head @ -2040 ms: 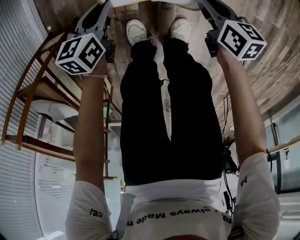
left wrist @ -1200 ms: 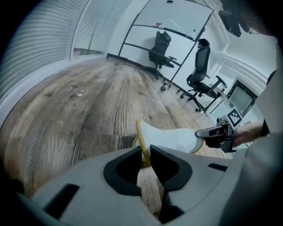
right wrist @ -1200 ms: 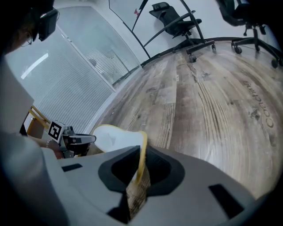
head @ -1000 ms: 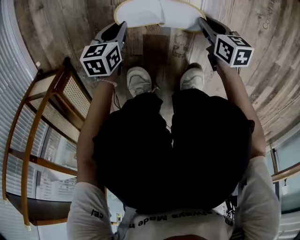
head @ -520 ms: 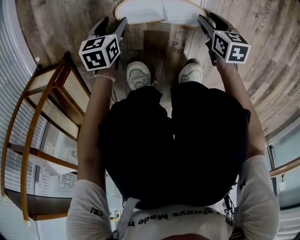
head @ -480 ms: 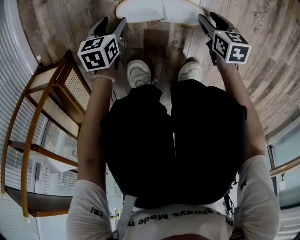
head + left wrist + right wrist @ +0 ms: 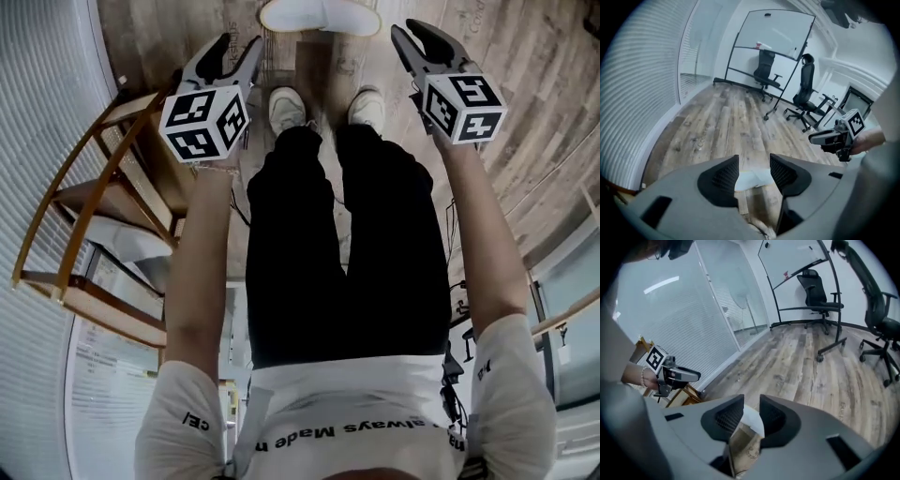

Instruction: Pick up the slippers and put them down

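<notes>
Starting at the left, a wooden rack (image 7: 84,216) stands close beside the left arm, and a careless outward swing of that elbow could knock it. The left hand-held gripper (image 7: 237,43) is spread wide with nothing between its pads; its jaws have just been closing a little, and only the floor (image 7: 525,84) and a slipper far below show through the gap. The pair of white slippers (image 7: 319,14) lies side by side on the floor at the far end of a brown mat (image 7: 314,58), just ahead of the person's shoes (image 7: 286,108), so the putting-down looks done. A forward step could tread on the slippers or shove them askew. The right hand-held gripper (image 7: 412,28) is empty too, its jaws apart but narrower, and they have just been closing. If it went back down like that, the gap might push the slipper's edge away rather than take it. Both forearms reach forward and slant down, well above the slippers, marker cubes turned up toward the head camera.
</notes>
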`<action>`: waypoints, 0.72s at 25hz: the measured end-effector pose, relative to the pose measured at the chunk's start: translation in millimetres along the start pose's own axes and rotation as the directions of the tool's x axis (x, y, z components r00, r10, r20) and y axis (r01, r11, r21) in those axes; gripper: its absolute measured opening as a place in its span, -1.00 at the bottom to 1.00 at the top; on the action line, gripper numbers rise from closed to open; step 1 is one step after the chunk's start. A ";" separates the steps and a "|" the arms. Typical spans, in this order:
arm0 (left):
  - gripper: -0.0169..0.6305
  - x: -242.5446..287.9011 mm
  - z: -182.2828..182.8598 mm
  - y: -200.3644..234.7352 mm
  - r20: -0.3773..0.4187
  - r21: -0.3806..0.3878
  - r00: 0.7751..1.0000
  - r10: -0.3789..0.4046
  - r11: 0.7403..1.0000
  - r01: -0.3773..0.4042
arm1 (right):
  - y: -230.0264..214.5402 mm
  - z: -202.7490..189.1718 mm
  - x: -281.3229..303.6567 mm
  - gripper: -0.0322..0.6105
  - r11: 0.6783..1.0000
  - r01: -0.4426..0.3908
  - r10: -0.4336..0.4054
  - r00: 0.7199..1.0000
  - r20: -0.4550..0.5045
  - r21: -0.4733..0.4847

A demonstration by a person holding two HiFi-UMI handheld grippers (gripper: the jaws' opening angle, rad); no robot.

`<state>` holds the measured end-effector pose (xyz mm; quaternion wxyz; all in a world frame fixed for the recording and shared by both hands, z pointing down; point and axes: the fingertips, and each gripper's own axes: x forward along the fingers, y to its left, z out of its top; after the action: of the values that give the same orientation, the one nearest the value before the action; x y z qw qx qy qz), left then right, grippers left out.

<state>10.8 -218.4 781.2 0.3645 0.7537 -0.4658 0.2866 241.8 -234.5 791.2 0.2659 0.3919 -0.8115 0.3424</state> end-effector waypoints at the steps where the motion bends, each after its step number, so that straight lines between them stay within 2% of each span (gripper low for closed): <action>1: -0.33 -16.5 18.5 -8.8 0.030 0.002 1.000 -0.005 1.000 0.005 | 9.2 20.5 -14.1 -0.59 1.000 0.000 0.000 1.000 0.017 -0.011; 6: -0.56 -120.4 107.1 -55.5 0.144 0.034 0.989 -0.021 0.999 0.016 | 69.5 123.1 -102.8 -0.69 0.999 -0.021 0.025 0.994 0.107 -0.037; 10: -0.69 -205.3 175.2 -88.6 0.251 0.046 0.967 -0.039 0.999 0.028 | 117.0 199.5 -170.6 -0.74 0.996 -0.036 0.051 0.981 0.188 -0.081; 15: -0.79 -295.2 226.6 -121.2 0.327 0.080 0.943 -0.059 0.996 0.034 | 171.9 270.2 -244.1 -0.77 0.989 -0.053 0.087 0.965 0.249 -0.139; 18: -0.85 -347.3 256.8 -138.4 0.379 0.107 0.922 -0.075 0.994 0.037 | 203.3 306.0 -284.7 -0.78 0.978 -0.044 0.101 0.957 0.273 -0.206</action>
<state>21.0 -215.1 327.8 0.2370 0.8251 -0.4916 0.1460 182.5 -245.8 330.3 0.1725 0.3782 -0.8848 0.2105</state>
